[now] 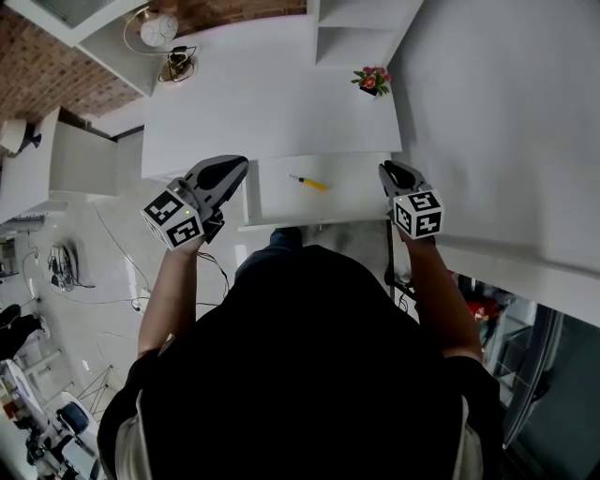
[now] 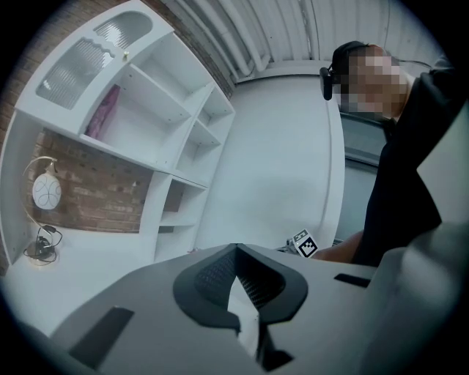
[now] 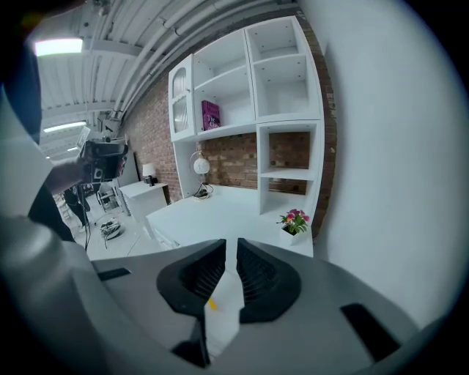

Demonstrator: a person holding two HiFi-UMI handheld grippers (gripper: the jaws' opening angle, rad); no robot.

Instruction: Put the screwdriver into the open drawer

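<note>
A small screwdriver (image 1: pixel 309 183) with a yellow handle lies inside the open white drawer (image 1: pixel 361 199), left of its middle. The drawer is pulled out from the front of the white desk (image 1: pixel 272 103). My left gripper (image 1: pixel 238 168) hovers just off the drawer's left side, shut and empty; in the left gripper view its jaws (image 2: pixel 236 253) point up at the shelving. My right gripper (image 1: pixel 388 170) hangs at the drawer's right edge, jaws closed to a thin slit with nothing held. Through that slit (image 3: pixel 231 247) a bit of the yellow screwdriver (image 3: pixel 212 304) shows.
A small pot of flowers (image 1: pixel 372 81) stands at the desk's back right beside white shelving (image 1: pixel 361 28). A round lamp (image 1: pixel 159 30) and cables sit at the back left. A low white cabinet (image 1: pixel 56 159) and floor cables lie to the left; a wall is on the right.
</note>
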